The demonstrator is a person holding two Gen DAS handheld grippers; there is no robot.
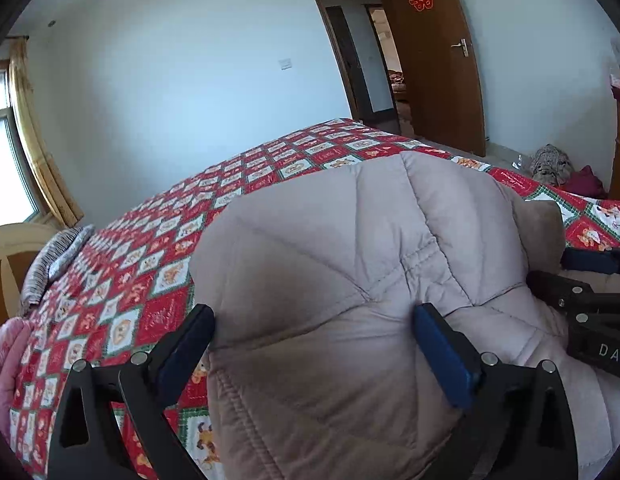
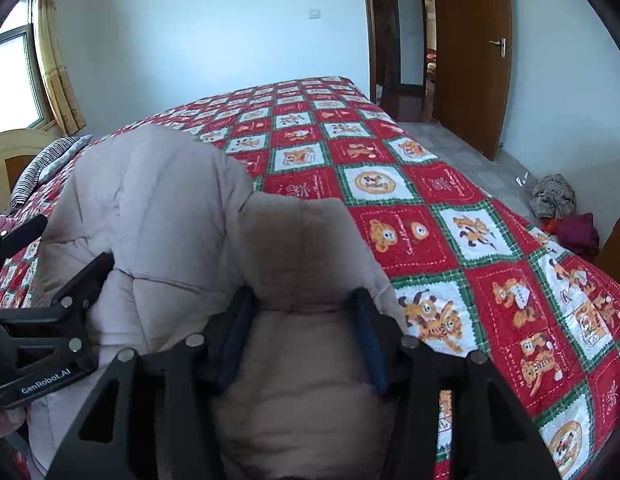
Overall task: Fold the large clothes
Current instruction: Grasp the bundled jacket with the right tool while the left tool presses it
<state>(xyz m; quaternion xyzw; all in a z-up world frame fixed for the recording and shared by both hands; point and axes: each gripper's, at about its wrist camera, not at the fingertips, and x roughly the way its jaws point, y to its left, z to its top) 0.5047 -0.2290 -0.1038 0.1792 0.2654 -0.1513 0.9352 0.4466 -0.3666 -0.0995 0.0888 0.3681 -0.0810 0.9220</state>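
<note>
A large puffy quilted coat (image 1: 349,264), pale greyish-beige with stitched seams crossing its padded panels, lies bunched in a thick mound on the near edge of a red, white and green patchwork bedspread (image 2: 449,216). A softer, fleecy brown flap (image 2: 306,240) shows at its right side.

The right gripper (image 2: 304,312) stands parted over a beige padded coat (image 2: 158,208) (its fleecy collar between the jaws) on the red checked bedspread (image 2: 449,216); the left gripper (image 2: 50,236) is alongside.
</note>
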